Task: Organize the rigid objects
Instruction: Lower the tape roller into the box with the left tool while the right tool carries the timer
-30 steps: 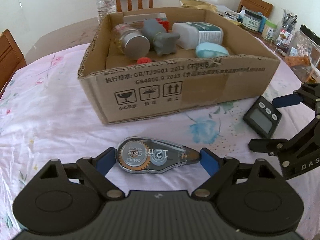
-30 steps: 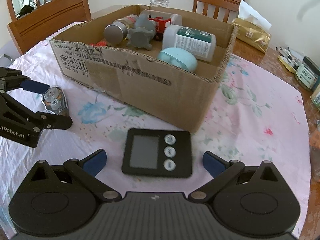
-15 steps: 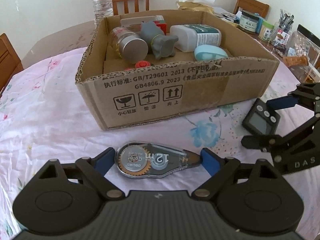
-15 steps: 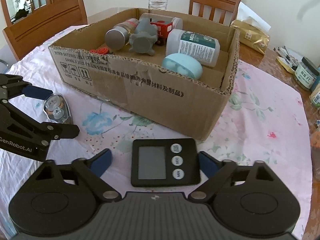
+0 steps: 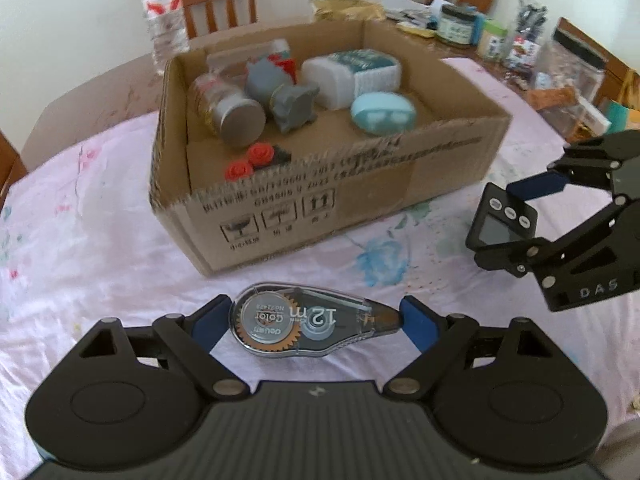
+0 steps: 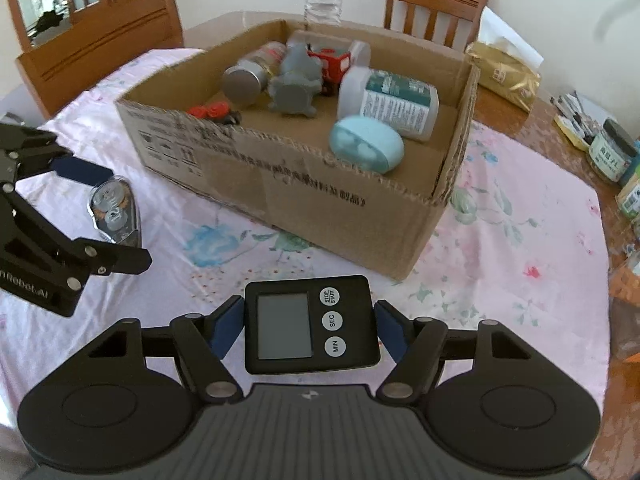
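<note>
Several objects inside cardboard box (image 5: 400, 168)

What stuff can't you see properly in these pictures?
- Box print: smeared by blur in the left wrist view.
- Red toy: mostly behind the grey toy in both views.
- Jar label: too small, right wrist view.
- Correction tape: partly behind the left gripper, right wrist view.
</note>
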A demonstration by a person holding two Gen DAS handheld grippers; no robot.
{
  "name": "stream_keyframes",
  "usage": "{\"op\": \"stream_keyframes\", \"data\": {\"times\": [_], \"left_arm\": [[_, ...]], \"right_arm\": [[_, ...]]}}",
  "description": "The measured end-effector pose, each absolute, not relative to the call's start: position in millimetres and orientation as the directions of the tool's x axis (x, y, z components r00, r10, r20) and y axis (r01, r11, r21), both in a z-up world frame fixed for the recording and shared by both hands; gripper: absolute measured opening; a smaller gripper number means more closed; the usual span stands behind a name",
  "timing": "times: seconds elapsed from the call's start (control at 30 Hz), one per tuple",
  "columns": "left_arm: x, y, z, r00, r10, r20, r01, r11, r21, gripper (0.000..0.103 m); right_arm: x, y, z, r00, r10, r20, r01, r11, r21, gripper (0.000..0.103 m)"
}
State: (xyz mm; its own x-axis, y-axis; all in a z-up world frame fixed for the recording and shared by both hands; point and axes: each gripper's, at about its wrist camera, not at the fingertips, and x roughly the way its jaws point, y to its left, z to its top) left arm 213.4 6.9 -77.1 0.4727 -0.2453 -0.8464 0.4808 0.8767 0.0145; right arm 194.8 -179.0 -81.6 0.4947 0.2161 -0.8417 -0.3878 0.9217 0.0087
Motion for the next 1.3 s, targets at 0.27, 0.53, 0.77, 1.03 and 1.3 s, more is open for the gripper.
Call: {"op": "stream_keyframes", "data": {"times": [0.27,0.53,0.77,1.03,1.3], "left_arm": [[217.7,13.8,-18.1,0.52,-0.299,-0.8,0.515,0.857,0.014,0.09],[253.6,4.7,7.0,0.599,-0.32,-0.734,0.509,0.86,0.041,0.09],[283.9,-4.3,-7.5,0.595,-0.311,-0.741,0.498,0.867,0.036,0.09],[300.4,-23.7,-23.1,0.571,-0.332,-0.751,0.52,0.854,0.018,0.09],[302.5,-44.8,-26.2,0.598,-0.328,-0.731,0.518,0.855,0.04,0.094]], "right_arm": [[200.7,-190.4,-7.3,0.571,0.301,-0.764,-0.412,0.91,0.051,0.075],[255.6,-175.5,-12.6,0.589,0.277,-0.759,-0.385,0.922,0.038,0.075],[271.1,-176.1,-37.6,0.546,0.257,-0.797,-0.35,0.935,0.062,0.075],[251.9,-190.0,-22.6,0.597,0.241,-0.765,-0.299,0.952,0.067,0.103],[235.8,-203.7,-8.7,0.605,0.184,-0.774,-0.217,0.974,0.062,0.103]]}}
